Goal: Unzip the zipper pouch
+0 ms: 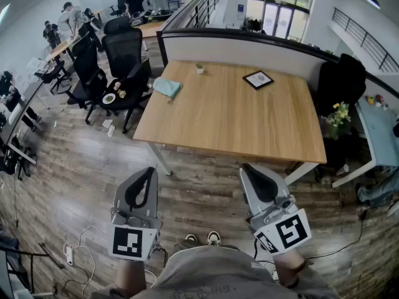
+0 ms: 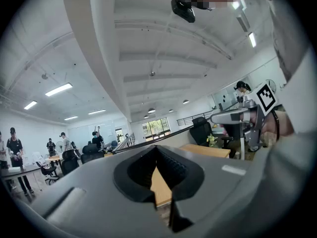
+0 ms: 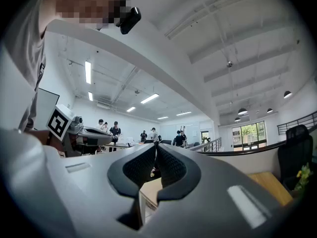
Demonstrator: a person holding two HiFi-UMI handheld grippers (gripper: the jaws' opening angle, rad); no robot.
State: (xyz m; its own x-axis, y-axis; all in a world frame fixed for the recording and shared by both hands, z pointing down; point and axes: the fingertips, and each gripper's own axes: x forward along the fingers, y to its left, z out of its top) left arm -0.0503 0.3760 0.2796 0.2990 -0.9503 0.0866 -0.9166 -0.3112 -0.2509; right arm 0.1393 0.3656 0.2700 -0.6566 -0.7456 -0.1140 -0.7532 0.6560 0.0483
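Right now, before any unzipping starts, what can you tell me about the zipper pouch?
The zipper pouch is a pale teal, soft-looking fabric piece, lying flat near the left edge of the wooden table in the head view. Only the table touches it. Its zipper is too small to make out, so open or closed cannot be told.

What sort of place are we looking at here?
Most likely an open-plan office: a long light wooden desk backed by a grey partition panel, black swivel office chairs beside it, and people standing at further desks.
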